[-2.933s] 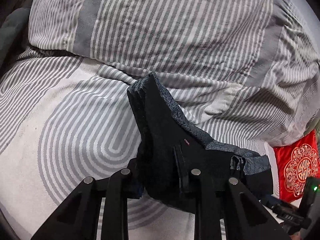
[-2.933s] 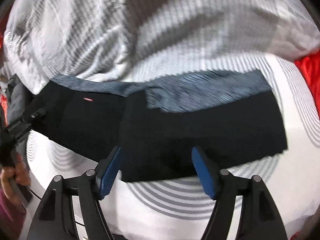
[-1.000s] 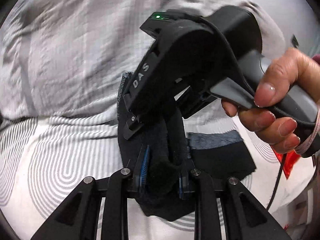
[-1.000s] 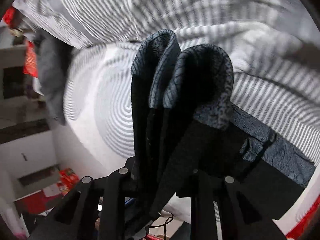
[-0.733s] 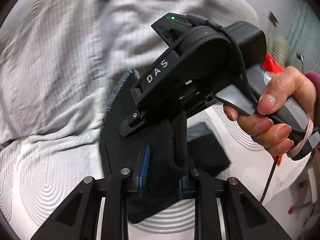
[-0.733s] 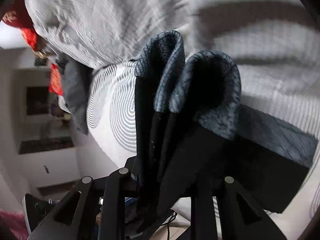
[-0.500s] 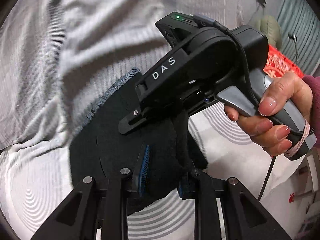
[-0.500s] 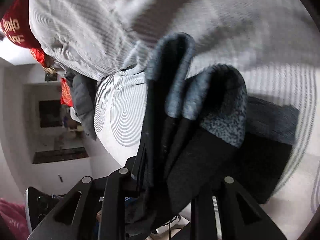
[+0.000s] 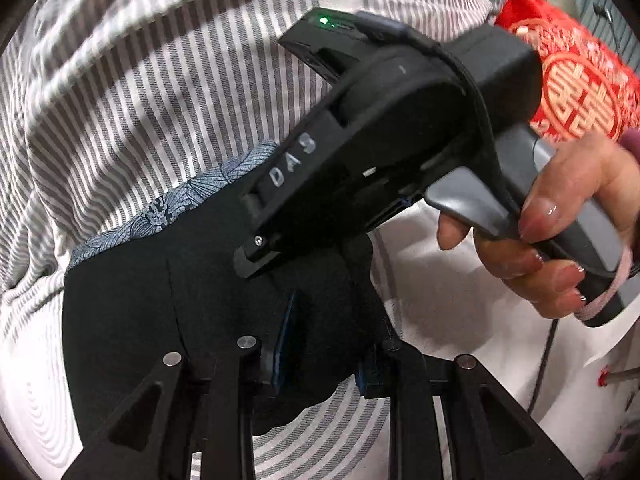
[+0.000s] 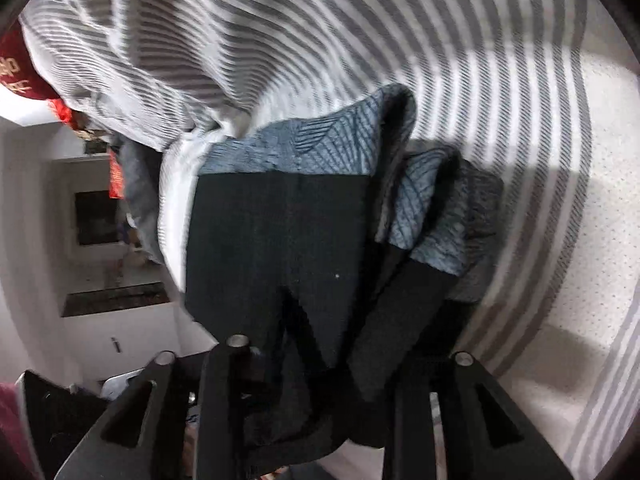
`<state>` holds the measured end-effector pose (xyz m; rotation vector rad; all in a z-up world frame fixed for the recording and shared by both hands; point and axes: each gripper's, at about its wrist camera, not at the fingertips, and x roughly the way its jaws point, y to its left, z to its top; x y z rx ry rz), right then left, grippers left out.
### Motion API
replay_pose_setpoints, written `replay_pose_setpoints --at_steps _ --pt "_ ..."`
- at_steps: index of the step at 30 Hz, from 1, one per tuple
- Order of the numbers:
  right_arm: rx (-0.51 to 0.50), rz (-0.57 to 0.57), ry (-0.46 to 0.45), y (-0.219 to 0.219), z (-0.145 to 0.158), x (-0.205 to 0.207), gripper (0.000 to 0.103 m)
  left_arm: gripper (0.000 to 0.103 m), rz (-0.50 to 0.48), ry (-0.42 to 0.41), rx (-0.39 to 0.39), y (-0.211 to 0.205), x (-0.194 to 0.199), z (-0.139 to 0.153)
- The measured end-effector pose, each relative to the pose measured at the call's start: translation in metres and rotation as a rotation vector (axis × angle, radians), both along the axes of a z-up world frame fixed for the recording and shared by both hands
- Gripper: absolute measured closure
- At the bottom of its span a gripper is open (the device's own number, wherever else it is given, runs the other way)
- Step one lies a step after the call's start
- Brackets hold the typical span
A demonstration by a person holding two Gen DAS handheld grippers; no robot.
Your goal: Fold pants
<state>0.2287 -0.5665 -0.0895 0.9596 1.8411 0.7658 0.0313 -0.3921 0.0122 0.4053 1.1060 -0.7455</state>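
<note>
Black pants (image 9: pixel 168 320) lie doubled on the striped bed (image 9: pixel 120 92), both tongs clenched on the cloth: left tongs (image 9: pixel 324 352), right tongs (image 10: pixel 316 364). Folding looks mostly done; laying flat and releasing remain.

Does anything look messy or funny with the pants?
A little. The black pants are bunched up at the blue patterned waistband, not lying flat, because both tongs pinch them over the striped bedding.

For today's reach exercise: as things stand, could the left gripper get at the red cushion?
Probably not yet. The left gripper is shut on the pants, and the right gripper's body and the hand holding it sit between it and the red cushion.
</note>
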Motion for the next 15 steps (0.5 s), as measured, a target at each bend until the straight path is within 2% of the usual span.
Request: replay_pose_setpoints --at_steps 1,2,3,4,5,7,11,12,15 --pt "-0.004 -0.004 -0.001 -0.001 0.003 0.001 0.065 0.076 -0.003 -0.021 0.009 0.000 -0.003 0.004" --pt "-0.011 -0.008 -0.003 -0.003 0.006 0.001 0.058 0.068 -0.007 -0.026 0.010 0.003 -0.006 0.008" --pt "-0.021 -0.018 -0.002 -0.005 0.013 0.004 0.054 0.054 -0.007 -0.008 -0.001 0.008 -0.001 0.011" --pt "-0.036 -0.033 -0.001 -0.011 0.017 0.006 0.044 0.048 0.000 0.014 -0.012 0.013 0.000 0.016" --pt "-0.054 -0.052 0.000 -0.018 0.020 0.009 0.033 0.045 0.012 0.025 -0.022 0.019 0.001 0.021" --pt "-0.127 -0.106 -0.007 -0.041 0.030 0.013 0.027 0.045 0.019 0.051 -0.042 0.032 0.001 0.036" --pt "-0.272 -0.143 -0.004 -0.073 0.055 0.012 0.027 0.045 0.058 0.026 -0.027 0.064 0.007 0.066" --pt "-0.282 -0.153 -0.013 -0.078 0.062 0.010 0.027 0.045 0.089 0.021 -0.017 0.074 0.014 0.072" --pt "-0.301 -0.159 -0.044 -0.070 0.086 0.008 0.042 0.045 0.202 -0.005 0.038 0.107 0.045 0.075"
